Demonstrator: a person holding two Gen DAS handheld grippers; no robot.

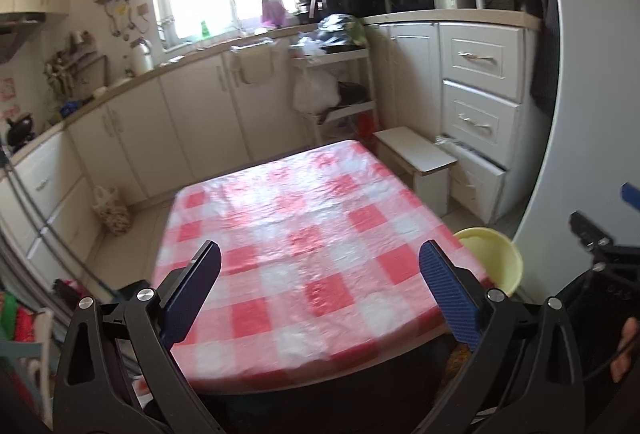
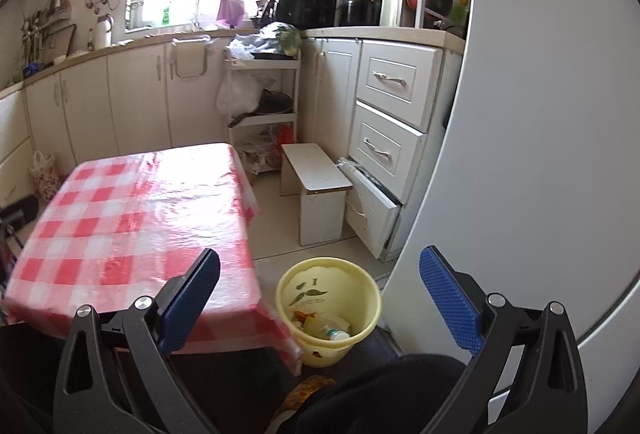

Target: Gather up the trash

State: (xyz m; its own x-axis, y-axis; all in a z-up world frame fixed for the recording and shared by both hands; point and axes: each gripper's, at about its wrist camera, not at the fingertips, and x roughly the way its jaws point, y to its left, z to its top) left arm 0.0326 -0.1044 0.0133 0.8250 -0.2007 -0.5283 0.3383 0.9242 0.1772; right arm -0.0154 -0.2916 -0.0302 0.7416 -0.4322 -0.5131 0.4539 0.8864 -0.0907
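Left gripper (image 1: pixel 320 286) hung wide open and empty over the checked tablecloth (image 1: pixel 304 234), which showed no litter. Beside the table's right edge, on the floor, stood the yellow bin (image 2: pixel 329 308), holding wrappers and a small bottle (image 2: pixel 336 334) (collected trash, by the look). Right gripper (image 2: pixel 320 286) also spread wide, carrying nothing. Judged: collection near complete, nothing visibly left.

I see a red-and-white checked cloth (image 1: pixel 308 246) on the table. The bin (image 2: pixel 332 310) is pale yellow, the cabinets (image 2: pixel 384 114) cream. My finger pads (image 2: pixel 450 304) are blue on black frames.
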